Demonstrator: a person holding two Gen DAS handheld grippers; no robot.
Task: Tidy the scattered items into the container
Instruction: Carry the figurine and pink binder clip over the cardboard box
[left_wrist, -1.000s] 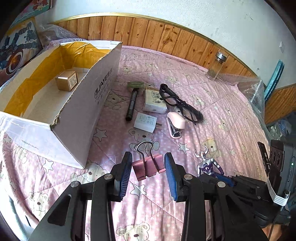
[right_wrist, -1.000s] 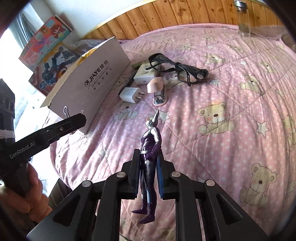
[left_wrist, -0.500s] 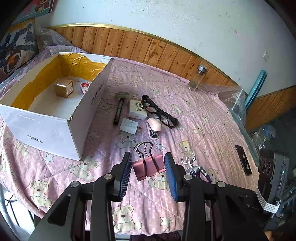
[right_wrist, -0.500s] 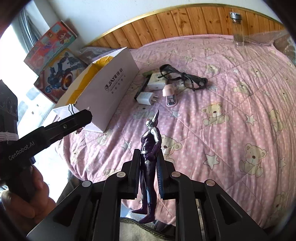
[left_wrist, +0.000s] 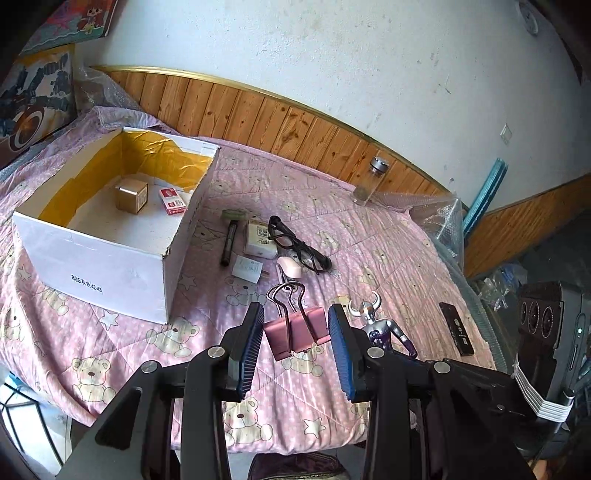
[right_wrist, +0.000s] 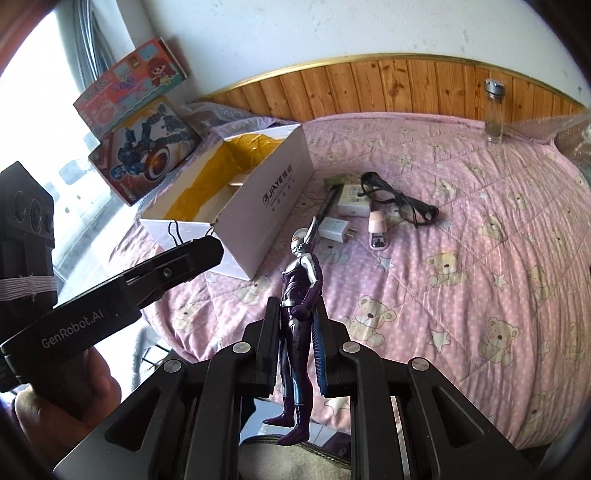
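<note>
My left gripper (left_wrist: 295, 332) is shut on a pink binder clip (left_wrist: 295, 330), held in the air above the bed's near edge. My right gripper (right_wrist: 295, 325) is shut on a purple and silver toy figure (right_wrist: 300, 291), upright, also off the bed. The white cardboard box (left_wrist: 110, 254) stands open on the left with a small brown box (left_wrist: 131, 194) and a red-white packet (left_wrist: 171, 201) inside. Beside it lie a black razor (left_wrist: 229, 236), a white packet (left_wrist: 260, 240), black glasses (left_wrist: 299, 245), a white charger (left_wrist: 247, 268) and a pink stapler (left_wrist: 290, 266).
A glass bottle (left_wrist: 369, 182) stands by the wooden headboard. A flat black item (left_wrist: 457, 328) lies near the bed's right edge. Toy boxes (right_wrist: 144, 147) lean behind the container. A hand (right_wrist: 62, 398) holds the left gripper.
Both grippers have risen and pulled back from the bed, each keeping its object. More of the box's inside and the bed now shows.
</note>
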